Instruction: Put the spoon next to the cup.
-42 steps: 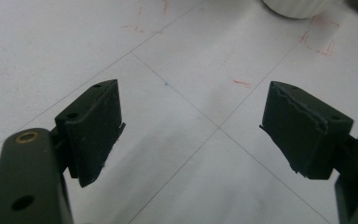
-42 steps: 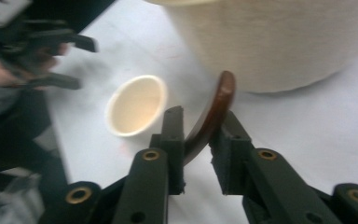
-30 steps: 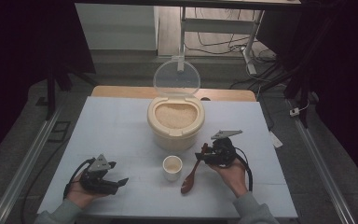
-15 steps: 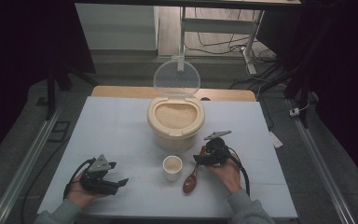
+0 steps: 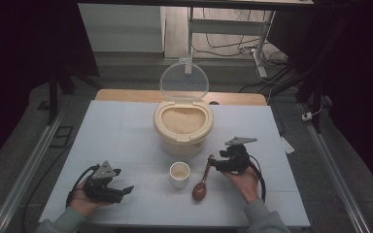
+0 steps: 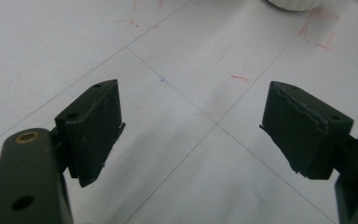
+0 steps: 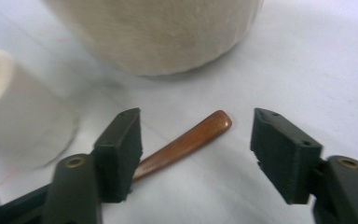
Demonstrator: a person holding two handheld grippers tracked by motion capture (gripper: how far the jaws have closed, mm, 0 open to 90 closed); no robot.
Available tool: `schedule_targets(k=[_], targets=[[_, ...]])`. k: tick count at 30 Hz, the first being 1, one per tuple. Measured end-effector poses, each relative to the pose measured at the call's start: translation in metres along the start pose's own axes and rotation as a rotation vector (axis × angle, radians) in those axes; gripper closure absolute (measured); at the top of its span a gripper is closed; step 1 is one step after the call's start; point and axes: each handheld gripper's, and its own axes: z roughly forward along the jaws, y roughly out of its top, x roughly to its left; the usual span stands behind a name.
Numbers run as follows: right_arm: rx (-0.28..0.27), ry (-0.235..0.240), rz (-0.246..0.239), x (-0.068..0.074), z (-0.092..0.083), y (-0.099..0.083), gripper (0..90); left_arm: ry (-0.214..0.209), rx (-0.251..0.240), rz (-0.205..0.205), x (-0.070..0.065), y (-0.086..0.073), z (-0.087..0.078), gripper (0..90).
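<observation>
— Has the right gripper got the spoon?
— No, its jaws have just opened wide; the handle lies loose between them. The left gripper gapes over bare table.

We saw the high view dim overall, its surround nearly black, while the pale blue-white table top caught soft light from above and cast only faint shadows under the hands. The clear round hinged lid showed a mild sheen against a brighter strip of floor behind. That view was grainy and soft. In the left gripper view the table was evenly lit, with a soft grey shadow between the jaws, which looked slightly fuzzy. In the right gripper view the cream round plastic container and small white cup were blurred and washed out, while the brown wooden spoon handle stayed fairly sharp.
</observation>
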Motion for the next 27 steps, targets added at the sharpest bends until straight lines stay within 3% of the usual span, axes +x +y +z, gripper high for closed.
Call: schedule_targets(k=[6, 13, 20, 27], targets=[[-0.074, 0.079, -0.044, -0.009, -0.036, -0.023, 39.4, 0.005, -0.007, -0.004, 0.001, 0.0, -0.001, 19.6], [-0.119, 0.052, -0.082, -0.02, -0.064, -0.048, 39.1, 0.014, -0.023, -0.014, 0.001, 0.0, -0.003, 19.5], [-0.124, 0.038, -0.112, -0.026, -0.075, -0.066, 39.2, 0.019, -0.034, -0.021, 0.001, 0.001, -0.004, 19.3], [-0.118, 0.02, -0.149, -0.023, -0.075, -0.067, 39.3, 0.022, -0.039, -0.027, 0.001, 0.001, -0.004, 19.2]])
